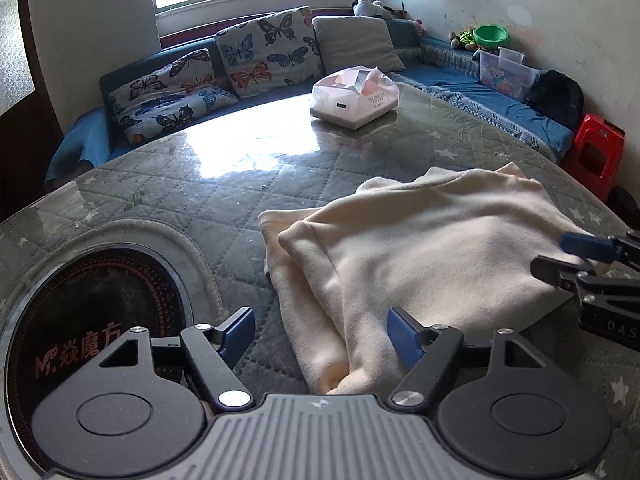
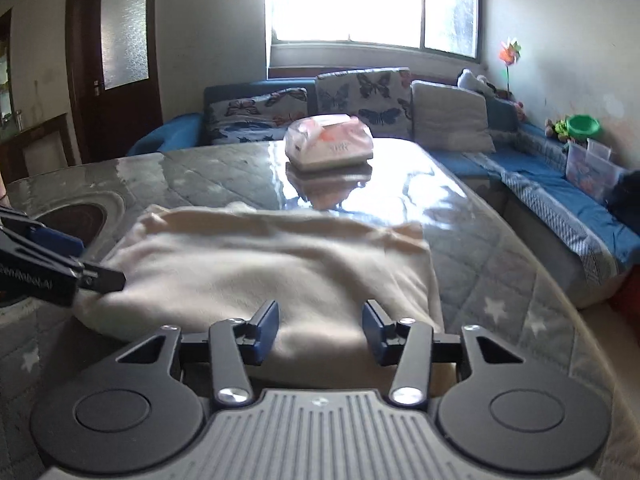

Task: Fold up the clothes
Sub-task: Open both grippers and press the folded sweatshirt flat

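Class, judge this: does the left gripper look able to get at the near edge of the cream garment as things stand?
Probably yes. The left gripper is open, and the cream garment lies partly between its fingers with nothing in between. The right gripper sits further along.

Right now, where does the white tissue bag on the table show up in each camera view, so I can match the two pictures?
Left wrist view: the tissue bag sits upper centre, at the table's far edge, beyond the cream garment.
Right wrist view: the tissue bag sits centre, slightly above the middle, again beyond the garment.
Shared landmark: the butterfly cushion on the sofa behind it.
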{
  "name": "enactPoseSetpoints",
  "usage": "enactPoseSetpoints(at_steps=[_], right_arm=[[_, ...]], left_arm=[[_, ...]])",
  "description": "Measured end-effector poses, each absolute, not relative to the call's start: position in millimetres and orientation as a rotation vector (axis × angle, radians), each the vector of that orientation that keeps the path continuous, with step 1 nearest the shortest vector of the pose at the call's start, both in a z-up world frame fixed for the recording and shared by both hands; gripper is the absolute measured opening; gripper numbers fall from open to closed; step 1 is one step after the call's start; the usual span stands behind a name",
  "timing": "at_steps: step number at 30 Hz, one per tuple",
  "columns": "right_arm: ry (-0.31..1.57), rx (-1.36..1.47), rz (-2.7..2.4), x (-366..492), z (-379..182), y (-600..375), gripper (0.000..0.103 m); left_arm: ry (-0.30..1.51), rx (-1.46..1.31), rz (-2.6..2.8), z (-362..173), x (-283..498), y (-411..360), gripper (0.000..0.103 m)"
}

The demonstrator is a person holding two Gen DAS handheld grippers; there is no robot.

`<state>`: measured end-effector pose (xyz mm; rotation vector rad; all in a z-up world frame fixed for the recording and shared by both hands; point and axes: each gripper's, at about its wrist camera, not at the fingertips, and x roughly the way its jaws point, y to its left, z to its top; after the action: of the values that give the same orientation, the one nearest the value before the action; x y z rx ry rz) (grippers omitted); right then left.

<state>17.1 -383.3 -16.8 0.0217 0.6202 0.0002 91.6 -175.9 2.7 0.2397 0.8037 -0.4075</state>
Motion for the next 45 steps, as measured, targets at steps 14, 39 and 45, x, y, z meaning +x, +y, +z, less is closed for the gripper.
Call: enactPoseSetpoints(at_steps=[14,39,45], right_arm=[[0.607,0.061,-0.044,2,-8,-401,0.047],[0.596,-0.068,0.086,11,-14,-332,0.058],[0.580,-0.041,0.093,14,-8,-332,0.059]], left_arm=[[0.804,0.247,-0.396,3,88,-173,0.076],[0.792,0.209,-0.388,12,69,-162,0.091],[0.778,0.197,-0.387,16,64,-160,0.103]])
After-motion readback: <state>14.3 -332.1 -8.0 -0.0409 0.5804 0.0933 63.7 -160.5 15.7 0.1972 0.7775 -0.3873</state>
